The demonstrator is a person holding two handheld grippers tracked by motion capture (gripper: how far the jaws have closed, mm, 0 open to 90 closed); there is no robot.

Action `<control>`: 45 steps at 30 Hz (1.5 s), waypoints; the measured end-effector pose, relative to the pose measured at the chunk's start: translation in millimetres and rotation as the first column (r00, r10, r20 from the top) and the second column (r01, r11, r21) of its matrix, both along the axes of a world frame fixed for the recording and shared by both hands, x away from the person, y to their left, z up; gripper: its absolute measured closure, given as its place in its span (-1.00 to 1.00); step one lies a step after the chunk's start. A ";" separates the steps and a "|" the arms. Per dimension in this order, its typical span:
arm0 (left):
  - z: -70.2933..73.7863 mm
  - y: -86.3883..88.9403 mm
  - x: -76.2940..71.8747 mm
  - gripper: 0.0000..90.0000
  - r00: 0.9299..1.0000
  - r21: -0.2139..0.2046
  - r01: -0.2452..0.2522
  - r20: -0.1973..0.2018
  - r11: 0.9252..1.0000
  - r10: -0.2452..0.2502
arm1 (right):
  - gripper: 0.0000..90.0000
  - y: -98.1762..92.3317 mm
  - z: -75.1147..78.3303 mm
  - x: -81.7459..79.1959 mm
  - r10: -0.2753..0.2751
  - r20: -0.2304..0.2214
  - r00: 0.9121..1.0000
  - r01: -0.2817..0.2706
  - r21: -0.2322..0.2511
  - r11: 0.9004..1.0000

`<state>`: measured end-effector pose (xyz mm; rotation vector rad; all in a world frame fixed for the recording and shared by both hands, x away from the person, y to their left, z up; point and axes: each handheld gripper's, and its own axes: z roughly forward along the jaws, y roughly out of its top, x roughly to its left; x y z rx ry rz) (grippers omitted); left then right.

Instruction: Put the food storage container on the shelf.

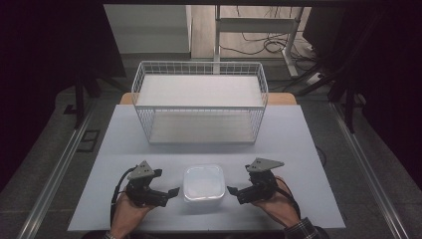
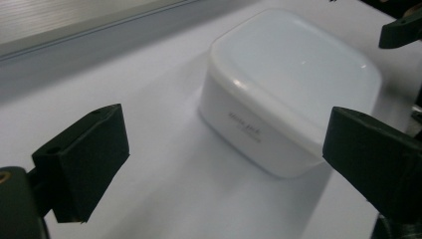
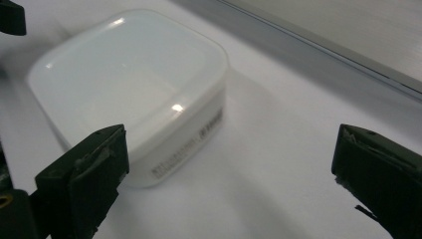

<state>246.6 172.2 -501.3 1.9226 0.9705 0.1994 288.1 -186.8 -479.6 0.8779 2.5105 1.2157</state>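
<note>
A white, square plastic container (image 1: 203, 183) with a closed lid stands near the front edge of the pale table (image 1: 124, 144). My left gripper (image 1: 170, 194) rests in a hand just left of it and points at its side, open with nothing between its jaws. My right gripper (image 1: 233, 192) mirrors it on the container's right side, also open and empty. In the left gripper view the container (image 2: 293, 84) lies ahead, beyond the wide-apart jaws of that gripper (image 2: 224, 154). The right gripper view has the container (image 3: 129, 84) ahead to the left of that gripper (image 3: 229, 164).
A white wire basket (image 1: 199, 67) with a flat white floor stands at the back middle of the table. Bare tabletop lies between it and the container. Cables and a metal frame are on the floor behind the table.
</note>
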 end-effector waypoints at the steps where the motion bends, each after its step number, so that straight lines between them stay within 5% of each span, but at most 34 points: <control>1: 0.0 0.0 0.0 -0.91 1.000 0.000 0.000 0.000 1.000 0.000 | -0.97 2.2 1.5 -0.6 0.010 -0.002 1.000 -0.010 -0.001 1.000; 7: 7.6 -14.0 4.7 -0.85 1.000 -0.008 0.027 -0.008 1.000 -0.027 | -0.89 20.8 8.8 -9.0 0.072 0.037 0.997 -0.070 -0.061 0.996; 12: 9.5 -23.7 9.1 -0.83 0.999 -0.003 0.046 -0.004 0.999 -0.046 | -0.70 28.2 12.3 -7.4 0.065 0.047 0.997 -0.064 -0.029 0.998; 21: -3.8 -38.5 17.3 -0.80 0.998 0.036 0.051 -0.033 0.998 -0.050 | -0.65 33.7 6.0 1.6 0.043 -0.034 0.998 -0.042 0.032 0.999; 26: -11.1 -35.7 20.1 -0.75 0.994 -0.020 0.067 -0.082 0.998 -0.069 | -0.67 38.4 -4.5 5.9 0.066 -0.116 0.991 -0.062 0.042 0.997; 31: -11.6 -35.3 16.8 -0.48 0.984 -0.077 0.109 -0.134 0.991 -0.119 | -0.59 39.8 -10.8 8.5 0.099 -0.203 0.974 -0.088 0.061 0.994; 35: -9.2 -29.8 11.1 -0.20 0.980 -0.101 0.096 -0.166 0.990 -0.112 | -0.43 37.8 -8.5 5.9 0.070 -0.224 0.972 -0.059 0.054 0.997; 41: -3.1 -26.5 1.2 0.23 0.982 -0.093 0.088 -0.156 0.992 -0.102 | 0.11 26.7 0.4 -1.8 0.017 -0.220 0.975 -0.002 0.069 0.998; 45: 1.3 -28.4 -3.8 0.40 0.991 -0.075 0.064 -0.116 0.995 -0.072 | 0.38 19.2 5.2 -8.8 -0.017 -0.209 0.978 0.039 0.099 0.994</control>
